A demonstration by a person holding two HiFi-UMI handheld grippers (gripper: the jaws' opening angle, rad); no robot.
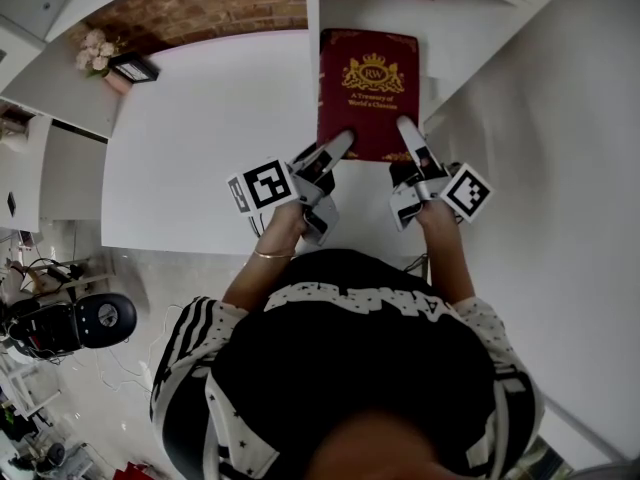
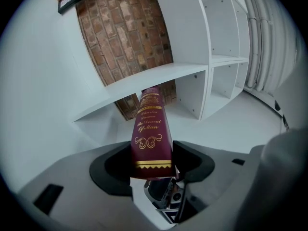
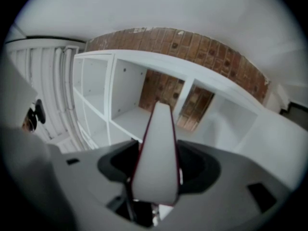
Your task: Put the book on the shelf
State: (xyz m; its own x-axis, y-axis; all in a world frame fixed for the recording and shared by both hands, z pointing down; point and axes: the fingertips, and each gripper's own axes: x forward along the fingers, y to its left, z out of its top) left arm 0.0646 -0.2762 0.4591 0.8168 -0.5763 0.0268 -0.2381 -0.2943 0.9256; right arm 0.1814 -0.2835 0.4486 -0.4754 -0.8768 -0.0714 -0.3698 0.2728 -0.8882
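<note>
First, from the head view, the book [image 1: 367, 88] hangs level with its front cover up. It is in front of the white shelf [image 1: 312, 58] and not yet inside any compartment. The left gripper [image 1: 338, 148] and the right gripper [image 1: 410, 136] each take one near corner. I judge this hold is meant to share the weight and stop the volume sagging or twisting as it goes in. Both reach forward from the person, and the far end of the book points toward the brick wall [image 1: 230, 3] behind the unit.

Next, in the left gripper view, the gilt-lettered spine [image 2: 150, 129] stands straight between the two dark pads. The pads sit against the covers on either side, so this claw is pinching the book at its bound side (the stiffest place to grab, I would say). Open compartments lie ahead past the book's far end, so the aim seems roughly set.

Last, in the right gripper view, the pale page edge [image 3: 156, 148] fills the gap, framed by thin red cover lines. The pads close on both covers here too, so this claw also pinches the book. Squeezing the open side probably keeps the pages from fanning. Empty cells of the shelf show beyond, so the placing itself is still to do.
</note>
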